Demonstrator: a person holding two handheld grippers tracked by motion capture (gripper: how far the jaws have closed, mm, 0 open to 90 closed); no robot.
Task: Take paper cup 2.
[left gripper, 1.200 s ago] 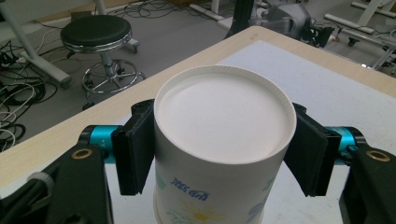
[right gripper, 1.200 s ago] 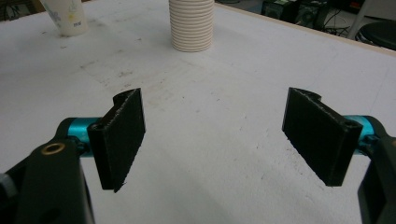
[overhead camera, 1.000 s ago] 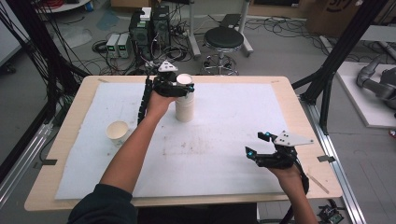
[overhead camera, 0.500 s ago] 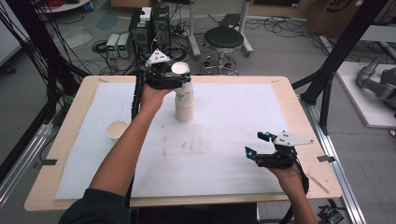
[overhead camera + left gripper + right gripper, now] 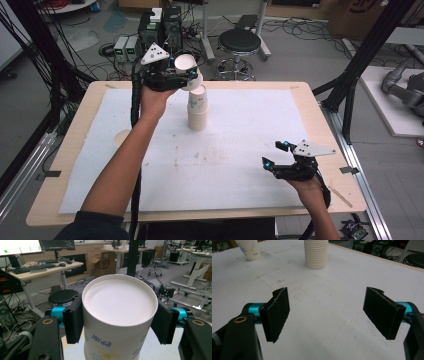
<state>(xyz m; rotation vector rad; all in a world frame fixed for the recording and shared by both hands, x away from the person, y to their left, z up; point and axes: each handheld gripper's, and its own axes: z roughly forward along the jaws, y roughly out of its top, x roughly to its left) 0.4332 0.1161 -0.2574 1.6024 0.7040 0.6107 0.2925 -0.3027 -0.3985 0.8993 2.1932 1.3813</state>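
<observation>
The left claw (image 5: 186,76) has just been closing and grips a cup (image 5: 187,66), tilted clear above the stack (image 5: 198,109); the right claw (image 5: 276,154) waits open over the tabletop (image 5: 300,100).

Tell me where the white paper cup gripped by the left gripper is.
In the high view, the white paper cup sits clamped in the left gripper, lifted above the stack of paper cups near the table's far edge.

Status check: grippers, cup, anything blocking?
Left gripper shut on top cup, jaws just closing, above stack. Right gripper open, empty. Nothing in the way.
</observation>
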